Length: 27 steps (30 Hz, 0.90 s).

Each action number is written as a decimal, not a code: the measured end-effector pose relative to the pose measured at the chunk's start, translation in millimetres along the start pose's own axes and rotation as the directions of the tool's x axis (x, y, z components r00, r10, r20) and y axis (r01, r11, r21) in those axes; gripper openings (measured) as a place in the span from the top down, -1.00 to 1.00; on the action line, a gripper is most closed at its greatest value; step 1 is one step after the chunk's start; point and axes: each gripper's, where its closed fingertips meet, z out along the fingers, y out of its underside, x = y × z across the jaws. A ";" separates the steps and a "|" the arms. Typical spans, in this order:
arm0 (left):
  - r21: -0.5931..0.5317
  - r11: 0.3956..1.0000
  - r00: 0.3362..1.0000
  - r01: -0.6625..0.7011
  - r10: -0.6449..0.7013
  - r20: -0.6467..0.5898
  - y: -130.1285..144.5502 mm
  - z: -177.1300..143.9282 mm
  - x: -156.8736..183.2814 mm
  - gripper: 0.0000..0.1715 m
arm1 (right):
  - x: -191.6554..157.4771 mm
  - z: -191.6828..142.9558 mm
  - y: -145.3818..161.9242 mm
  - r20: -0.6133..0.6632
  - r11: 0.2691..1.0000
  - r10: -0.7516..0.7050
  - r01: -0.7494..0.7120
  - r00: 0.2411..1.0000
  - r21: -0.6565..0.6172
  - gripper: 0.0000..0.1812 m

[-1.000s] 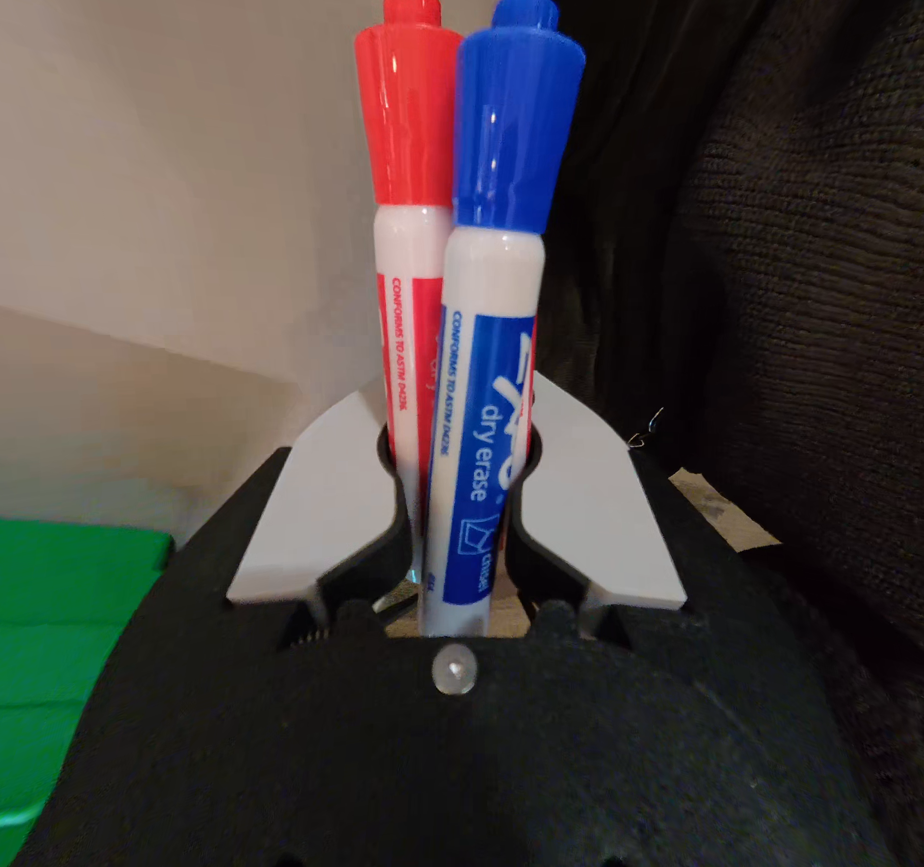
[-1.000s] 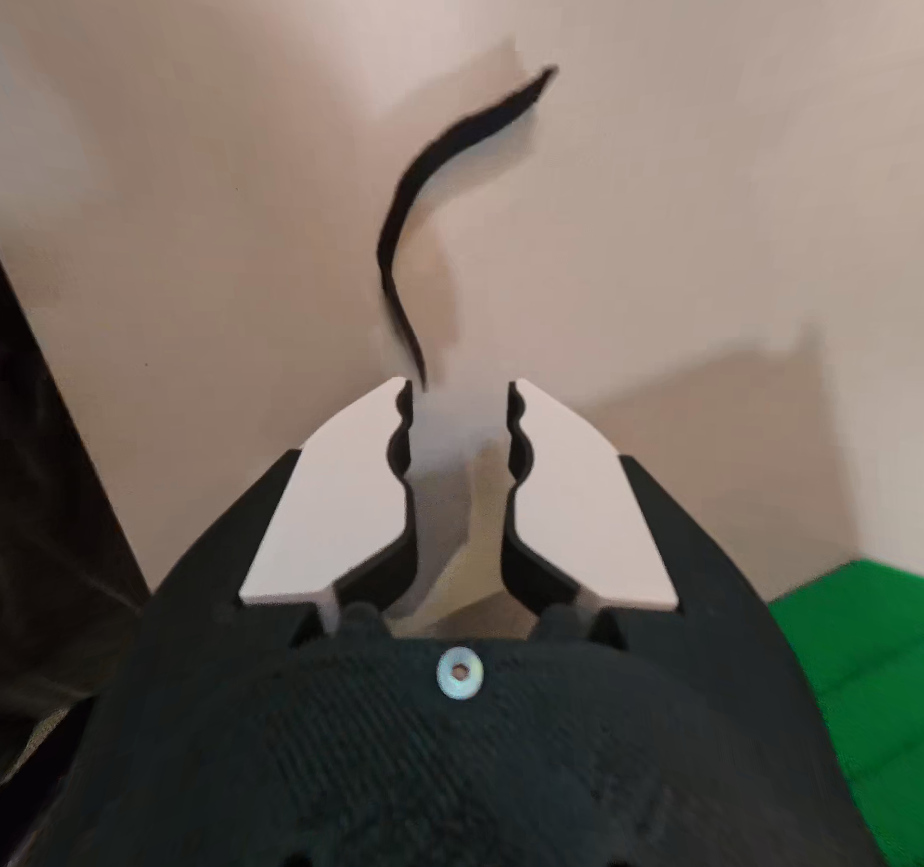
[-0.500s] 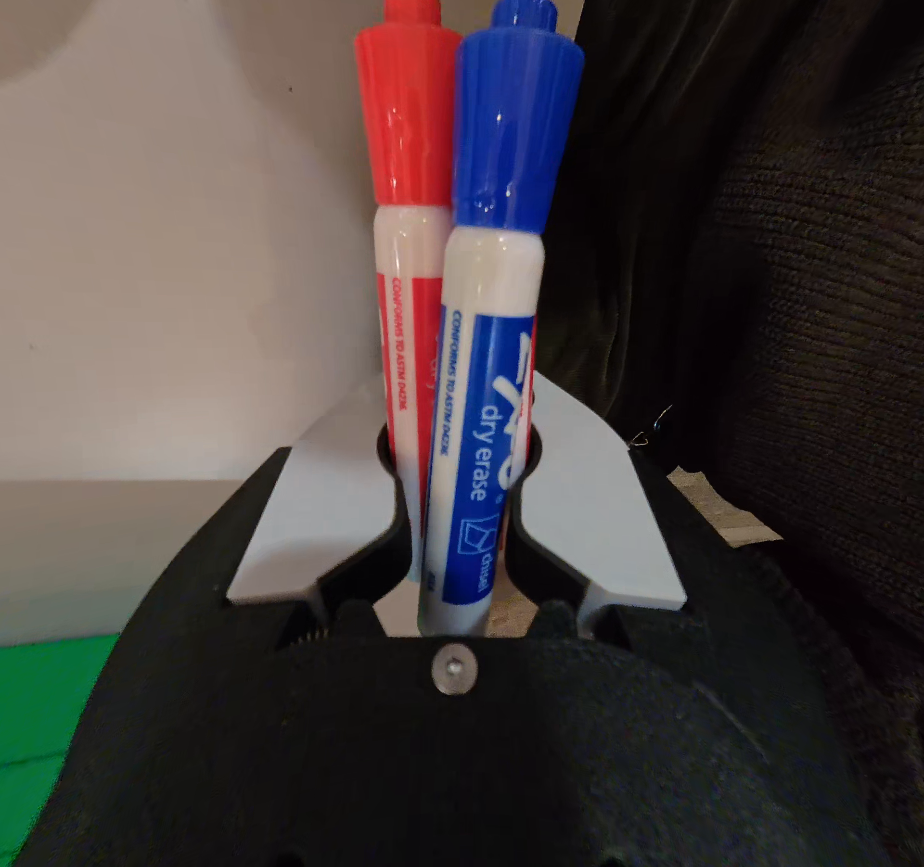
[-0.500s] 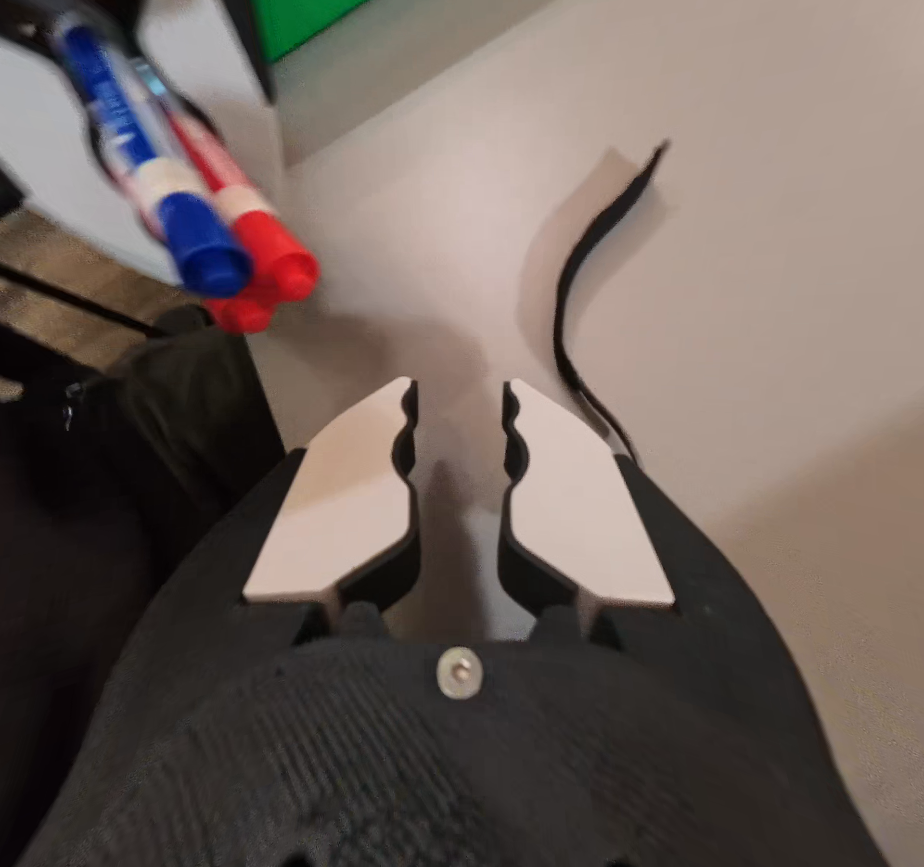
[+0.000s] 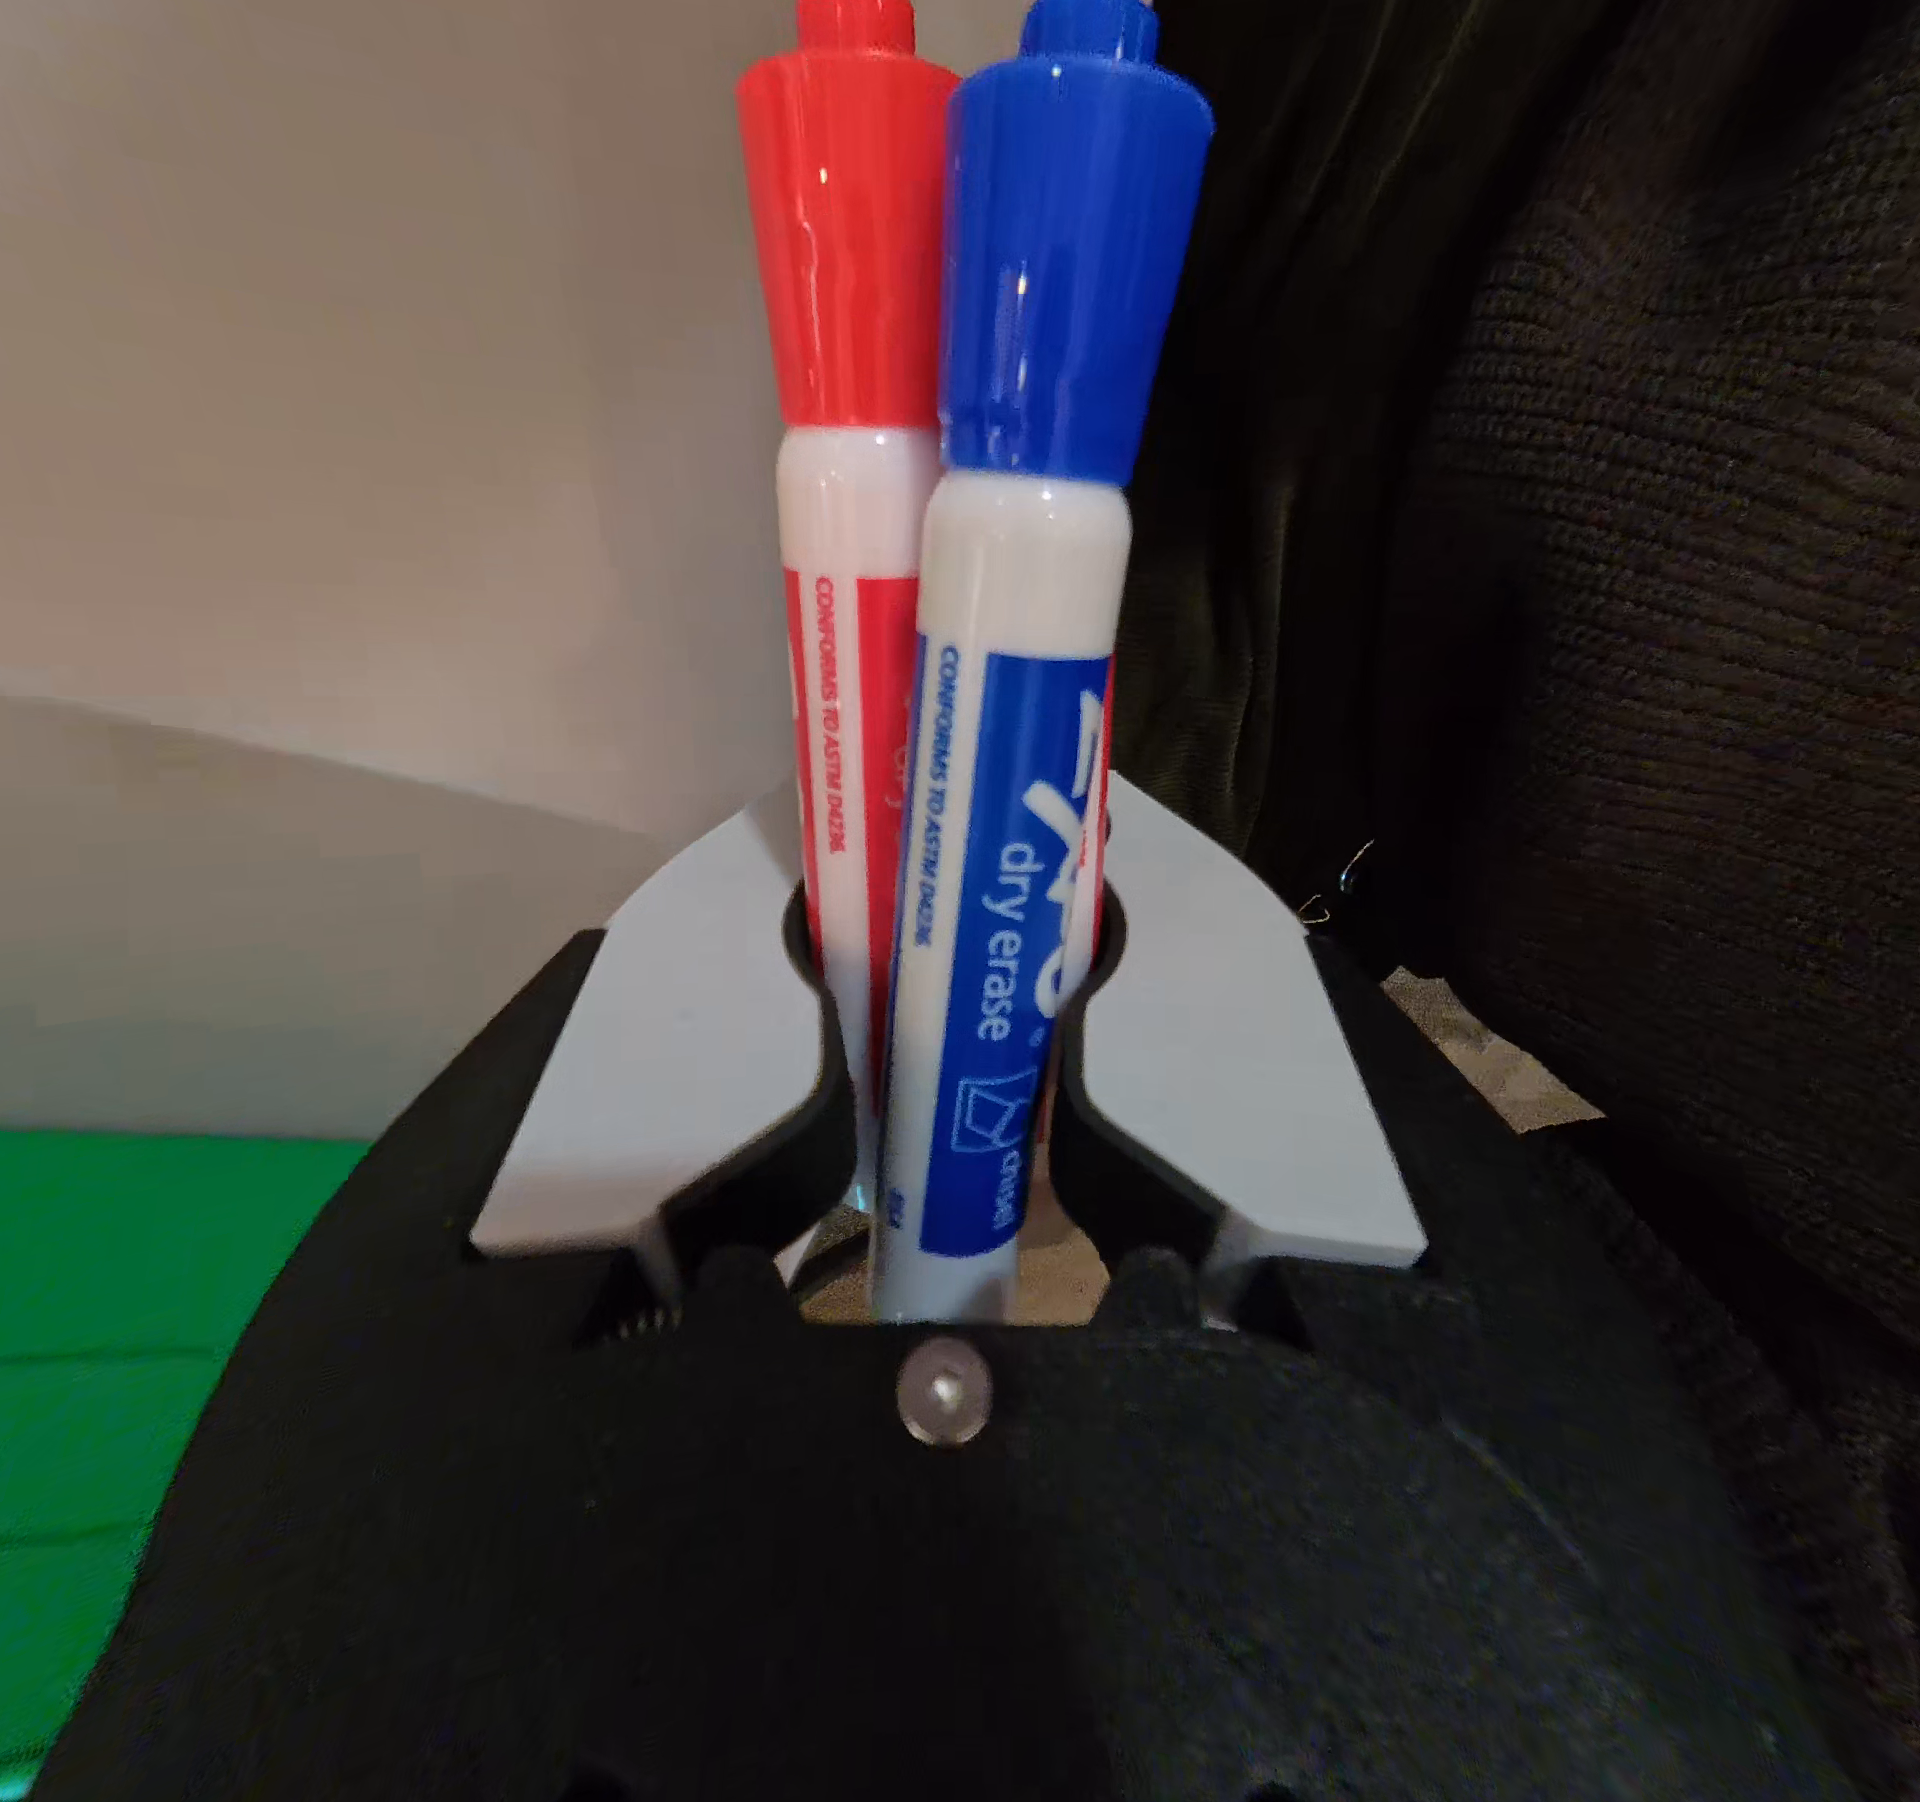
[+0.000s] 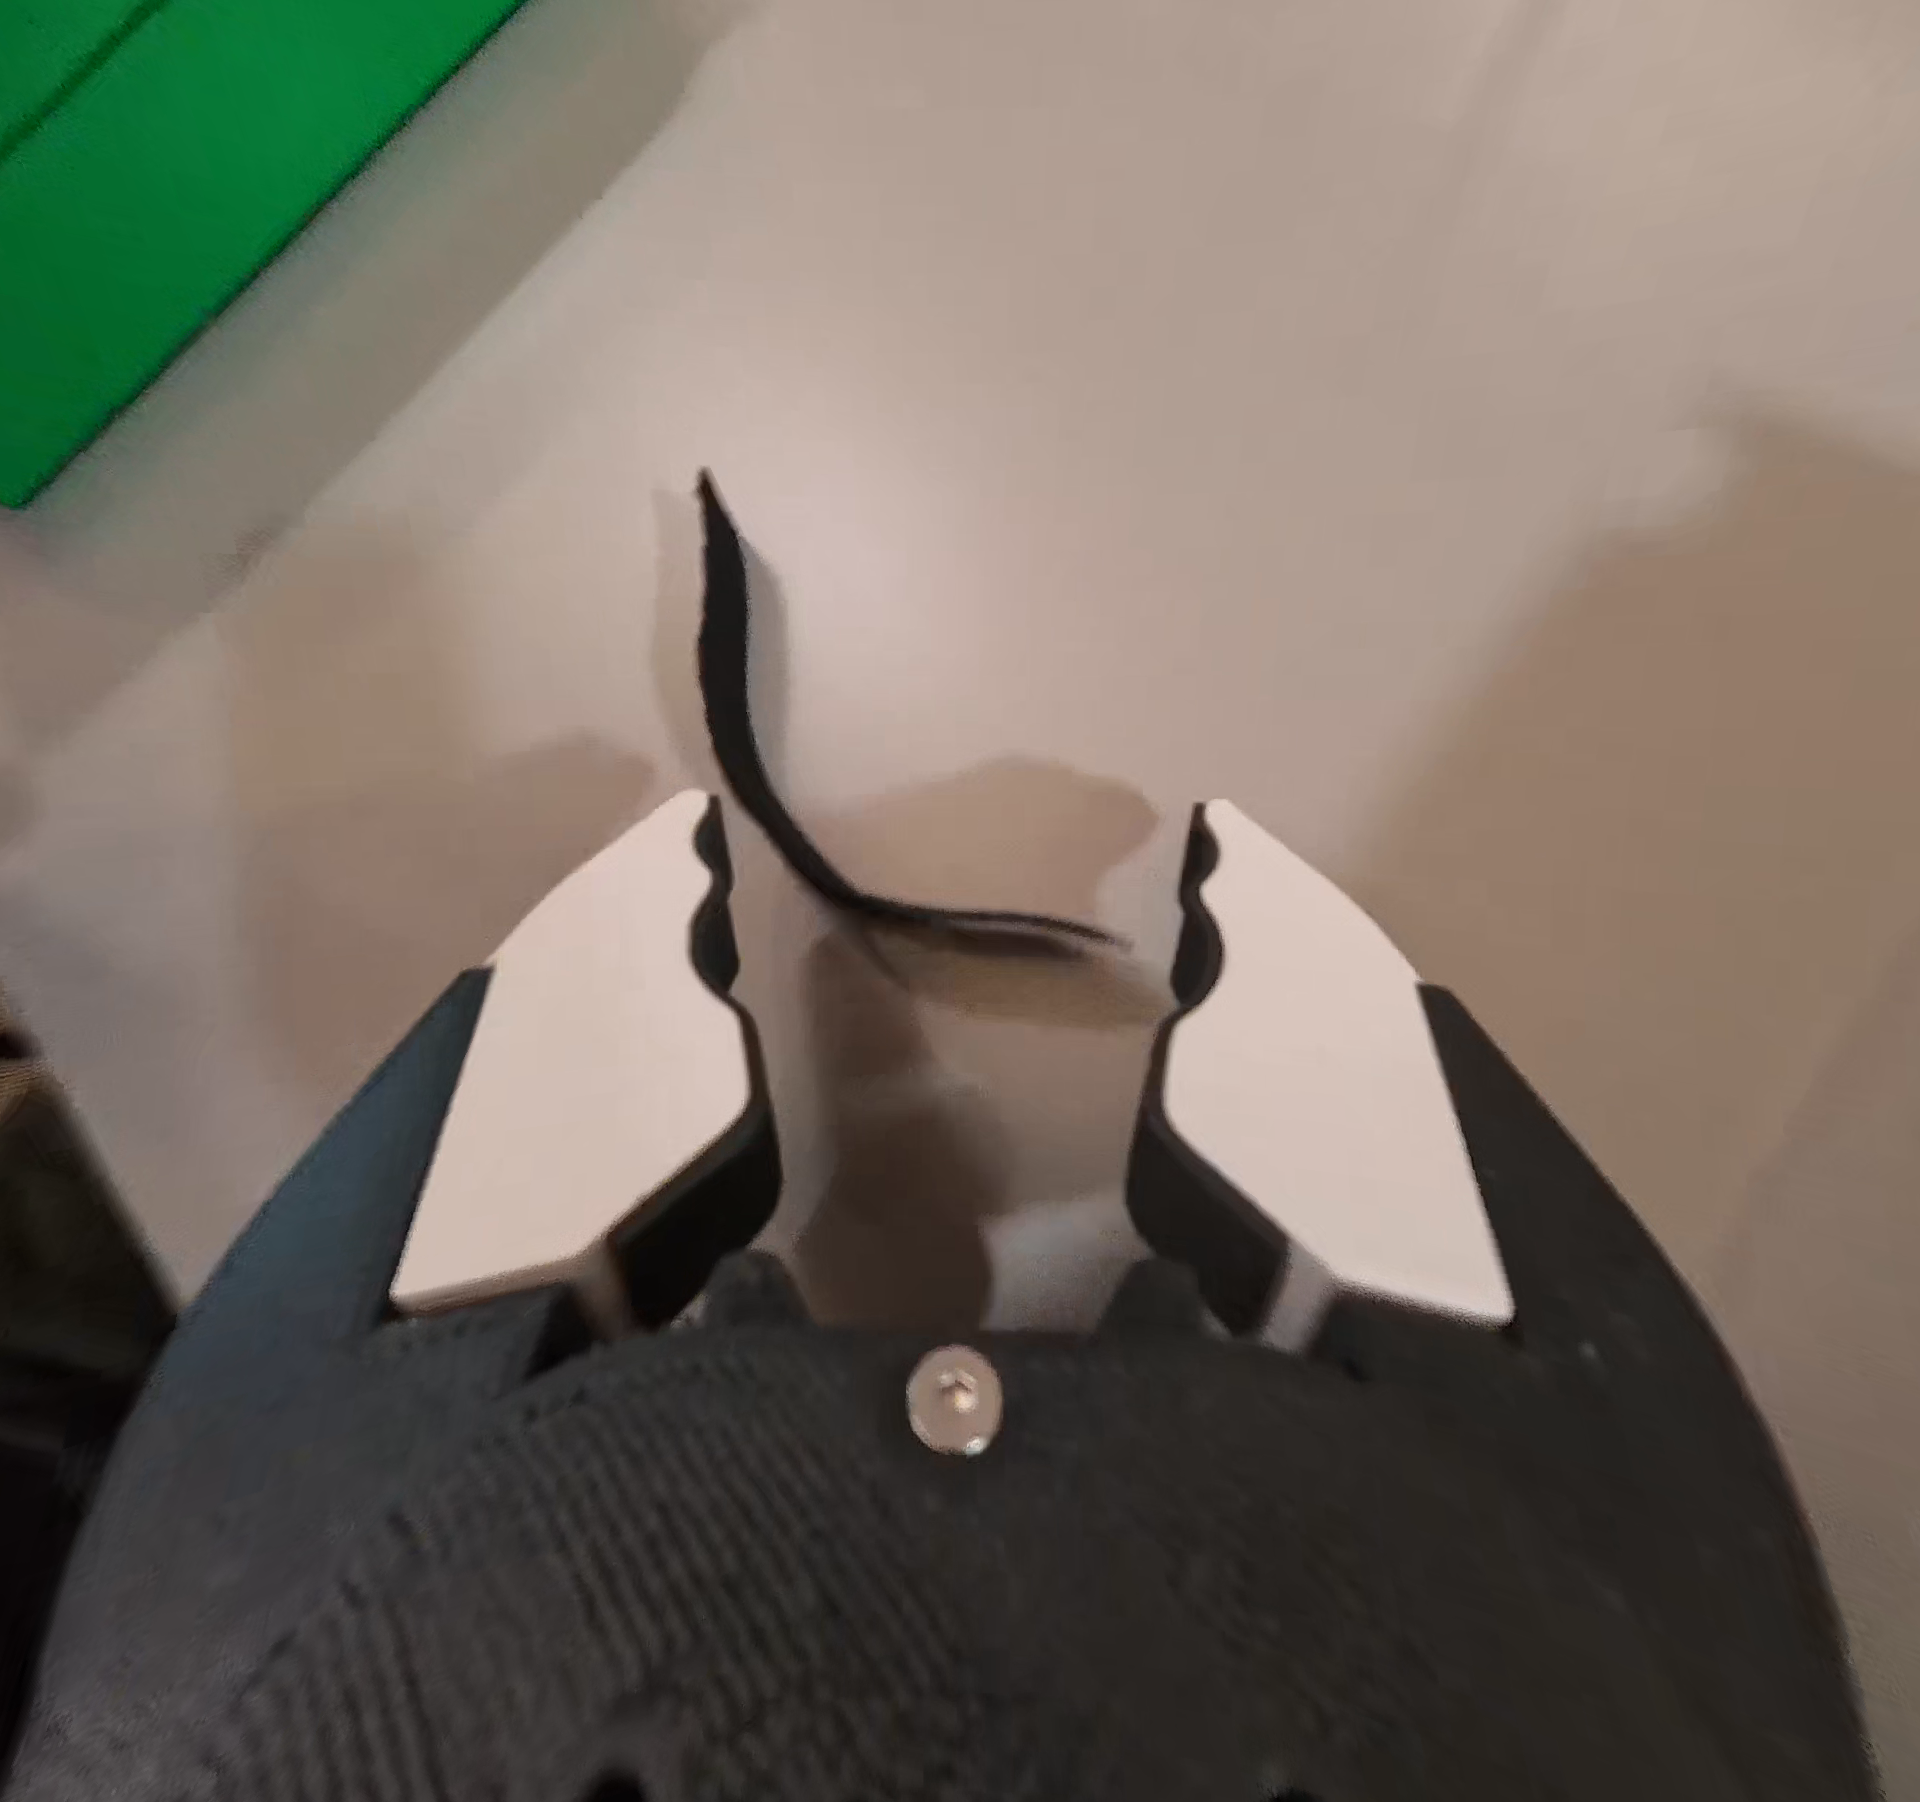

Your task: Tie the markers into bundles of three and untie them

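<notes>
Clamping a red marker (image 5: 847,464) and a blue marker (image 5: 1039,609) upright side by side beside dark fabric (image 5: 1558,505), the left tongs (image 5: 951,931) grip both barrels, while the right tongs (image 6: 954,853) hang spread and empty over a black strap (image 6: 743,713) on the desk (image 6: 1351,298) near a green box (image 6: 208,142).

A pale beige surface (image 6: 1247,298) fills most of both views, with soft shadows across it. A bright green panel (image 6: 208,142) sits at its far left corner. Dark ribbed fabric (image 5: 1662,609) fills the right side of the left wrist view.
</notes>
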 end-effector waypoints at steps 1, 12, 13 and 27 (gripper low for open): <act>0.006 1.000 1.000 0.008 -0.008 0.002 2.9 -0.7 1.4 0.49 | 6.7 0.0 -6.0 -0.062 0.999 -0.045 0.045 0.997 0.008 0.14; 0.031 0.997 0.997 0.073 -0.073 0.007 21.3 -2.6 5.9 0.49 | -54.0 11.0 -20.3 0.042 0.955 -0.297 0.297 0.954 0.002 0.44; 0.028 0.997 0.997 0.071 -0.071 0.006 21.3 -2.0 6.4 0.49 | -50.1 15.6 -15.4 0.003 0.936 -0.351 0.351 0.936 -0.036 0.47; 0.004 0.999 0.999 -0.040 0.040 0.002 -10.0 -5.0 -0.3 0.49 | -72.7 -46.8 50.7 0.299 0.681 -0.709 0.731 0.639 0.051 0.87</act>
